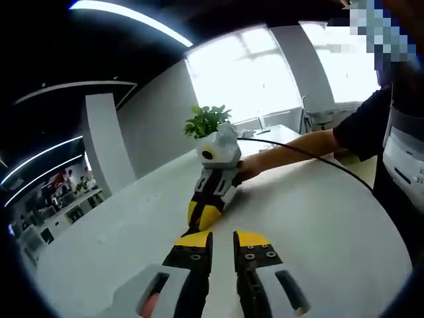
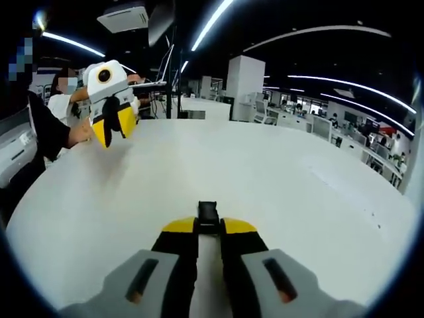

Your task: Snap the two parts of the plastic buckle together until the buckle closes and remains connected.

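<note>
- In the left gripper view, the left gripper (image 1: 222,240) shows its yellow-tipped fingers (image 1: 193,244) with a narrow gap between them and nothing in it; they hover over the white counter (image 1: 318,218).
- Just ahead of those tips, the right gripper (image 1: 204,213) rests tip-down on the counter, pointing back toward the camera, with a person's hand (image 1: 248,167) behind it. Whether anything sits between its tips I cannot tell from here.
- A potted plant (image 1: 207,121) stands behind it, before bright windows.
- In the right gripper view, the right gripper (image 2: 209,228) has its fingers (image 2: 179,228) nearly together, clamped on a small black buckle part (image 2: 207,216) that sticks out just past the tips.
- The left gripper (image 2: 114,116) appears up at the left, well apart, above the counter (image 2: 298,192).
</note>
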### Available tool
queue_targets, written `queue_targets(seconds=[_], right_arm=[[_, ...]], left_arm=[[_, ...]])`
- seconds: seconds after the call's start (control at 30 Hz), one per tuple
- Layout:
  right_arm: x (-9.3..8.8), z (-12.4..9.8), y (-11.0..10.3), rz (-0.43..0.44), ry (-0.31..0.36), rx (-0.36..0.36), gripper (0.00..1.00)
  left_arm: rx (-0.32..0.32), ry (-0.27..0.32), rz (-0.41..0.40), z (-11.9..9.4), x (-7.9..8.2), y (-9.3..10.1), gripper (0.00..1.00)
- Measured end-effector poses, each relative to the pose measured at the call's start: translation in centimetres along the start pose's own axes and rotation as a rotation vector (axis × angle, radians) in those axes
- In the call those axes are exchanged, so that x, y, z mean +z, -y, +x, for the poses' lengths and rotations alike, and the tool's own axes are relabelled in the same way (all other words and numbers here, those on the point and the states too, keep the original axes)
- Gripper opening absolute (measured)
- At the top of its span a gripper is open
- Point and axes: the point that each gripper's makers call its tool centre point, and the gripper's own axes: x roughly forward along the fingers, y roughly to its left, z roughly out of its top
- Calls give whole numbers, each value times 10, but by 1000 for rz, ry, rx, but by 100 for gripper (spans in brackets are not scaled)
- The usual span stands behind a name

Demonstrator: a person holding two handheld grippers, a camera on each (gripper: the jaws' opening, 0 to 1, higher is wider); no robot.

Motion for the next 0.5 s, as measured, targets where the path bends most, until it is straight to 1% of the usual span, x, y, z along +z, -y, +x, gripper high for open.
queue_targets(seconds=[0.5], right_arm=[[0,0,7,-6,-13,-7,13]], left_arm=[[1,10,2,-2,3,0,12]])
